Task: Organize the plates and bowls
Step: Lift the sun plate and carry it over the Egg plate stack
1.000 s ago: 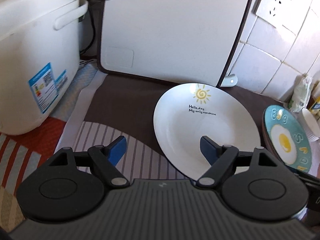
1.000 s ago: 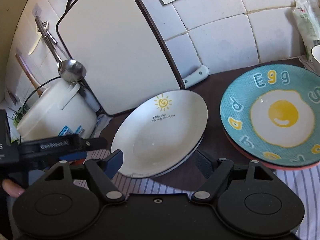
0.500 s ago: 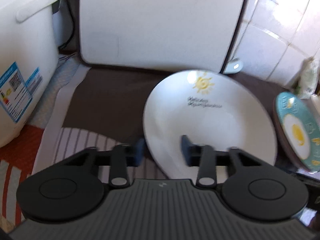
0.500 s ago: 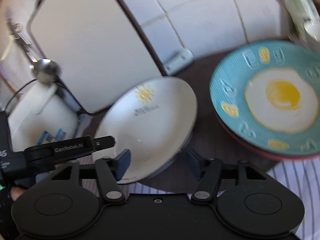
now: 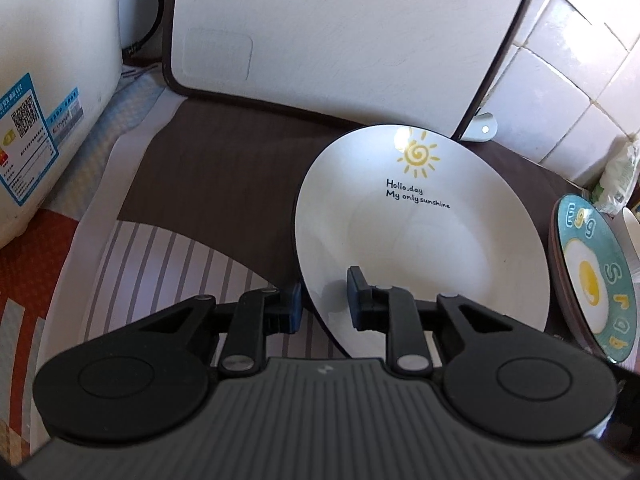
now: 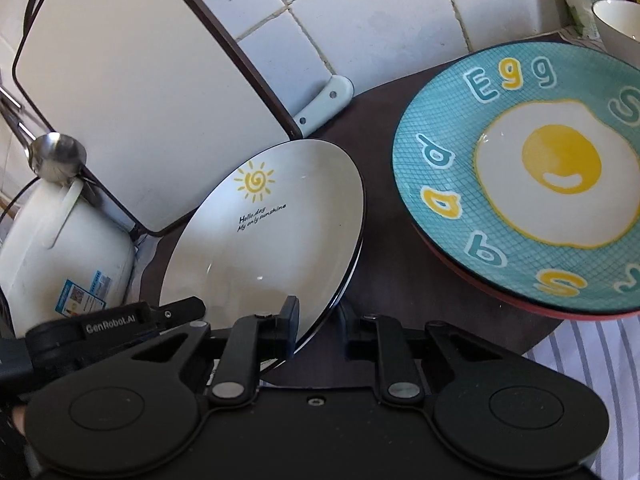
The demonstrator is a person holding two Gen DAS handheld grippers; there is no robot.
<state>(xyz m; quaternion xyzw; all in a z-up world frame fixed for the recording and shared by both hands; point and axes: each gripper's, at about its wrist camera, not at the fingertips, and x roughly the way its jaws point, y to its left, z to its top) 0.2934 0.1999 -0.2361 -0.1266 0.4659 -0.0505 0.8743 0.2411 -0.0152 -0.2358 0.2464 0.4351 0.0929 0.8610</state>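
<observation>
A white plate with a yellow sun (image 5: 420, 232) is tilted, its far edge near the cutting board. My left gripper (image 5: 322, 304) is shut on its near left rim, one finger under and one on top. My right gripper (image 6: 318, 326) is shut on the plate's near right rim (image 6: 280, 240). A teal egg plate (image 6: 532, 176) sits on a red plate to the right; it also shows in the left wrist view (image 5: 592, 272).
A white cutting board (image 5: 340, 40) leans against the tiled wall behind. A white rice cooker (image 5: 48, 80) stands at the left. A white bowl (image 6: 618, 24) and a bag are at the far right. Striped cloth (image 5: 172, 272) covers the counter.
Both grippers moved in and closed on the white plate's near rim, from open a second ago. The plate now stands tilted up.
</observation>
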